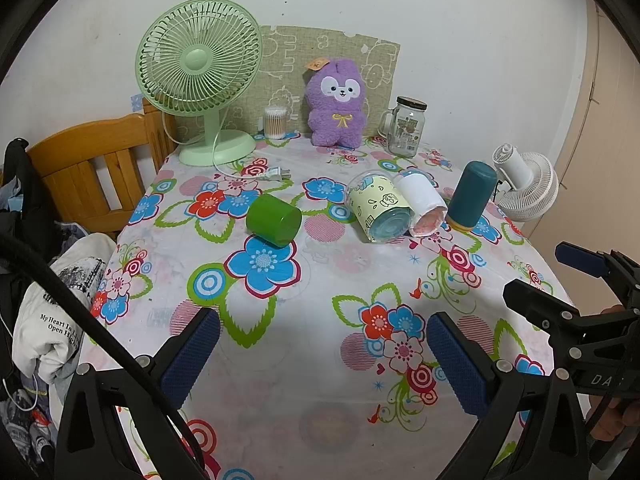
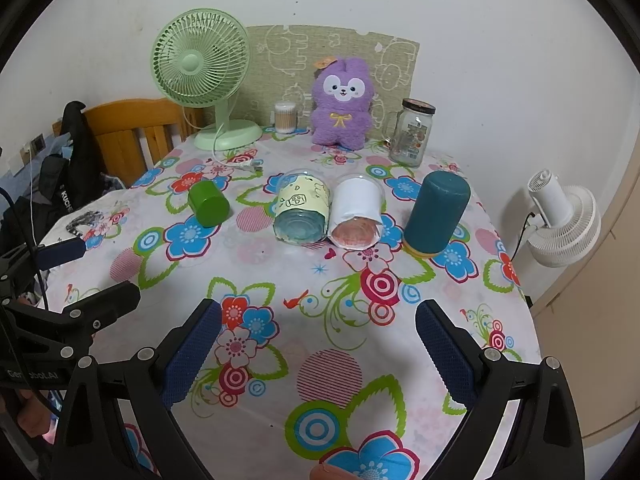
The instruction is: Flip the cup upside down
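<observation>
Four cups sit mid-table. A green cup (image 1: pixel 274 220) (image 2: pixel 208 203) lies on its side at the left. A clear cup with a yellow cartoon sleeve (image 1: pixel 380 208) (image 2: pixel 301 214) and a clear cup with a white sleeve (image 1: pixel 422 204) (image 2: pixel 356 214) lie on their sides, touching. A dark teal cup (image 1: pixel 472 196) (image 2: pixel 436 214) stands upside down at the right. My left gripper (image 1: pixel 323 354) is open and empty above the near table. My right gripper (image 2: pixel 318 350) is open and empty, also well short of the cups.
On the floral tablecloth (image 1: pixel 320 280) at the back stand a green fan (image 1: pixel 198 80), a cotton swab jar (image 1: pixel 275 122), a purple plush (image 1: pixel 338 104) and a glass jar mug (image 1: pixel 406 126). A white fan (image 2: pixel 560 224) stands off the right edge. A wooden chair (image 1: pixel 92 172) is left.
</observation>
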The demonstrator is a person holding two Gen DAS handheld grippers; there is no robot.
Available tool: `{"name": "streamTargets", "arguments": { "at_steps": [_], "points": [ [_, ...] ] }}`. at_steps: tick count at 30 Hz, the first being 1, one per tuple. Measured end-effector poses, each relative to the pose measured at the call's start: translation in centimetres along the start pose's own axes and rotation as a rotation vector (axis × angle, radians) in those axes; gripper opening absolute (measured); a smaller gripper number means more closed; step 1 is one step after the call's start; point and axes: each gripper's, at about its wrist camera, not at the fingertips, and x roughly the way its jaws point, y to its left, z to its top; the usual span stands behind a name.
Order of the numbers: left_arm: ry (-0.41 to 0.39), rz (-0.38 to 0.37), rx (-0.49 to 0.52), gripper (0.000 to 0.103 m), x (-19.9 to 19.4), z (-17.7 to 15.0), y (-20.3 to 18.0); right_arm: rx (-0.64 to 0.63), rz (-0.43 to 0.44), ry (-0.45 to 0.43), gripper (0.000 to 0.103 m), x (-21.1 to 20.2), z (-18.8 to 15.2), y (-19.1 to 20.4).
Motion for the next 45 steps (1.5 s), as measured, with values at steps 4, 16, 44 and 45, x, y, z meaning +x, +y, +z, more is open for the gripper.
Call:
{"name": "streamTargets", "arguments": {
  "at_steps": [4,16,44,45],
  "points": [
    [0.004,-0.004,-0.011,0.103,-0.2,-0.4,0.2,-0.005,0.006,0.007,0.099,0.2,0.0,0.0],
    [0.031,-0.001,-0.058,0.103,0.2,-0.6,1.6,-0.072,0.057,0.033,0.099,1.9,1.1,1.2],
    [0.168,-0.036,-0.020,0.103,7.5,3.7,10.4,-0.335,0.218,0.136,0.099,13.1,10.3,9.2],
    [0.170,-0.037,-0.008,0.103,7.8,4.0,10.7,-0.343,0.227,0.143,0.099,13.6,10.6,9.5]
  ]
}}
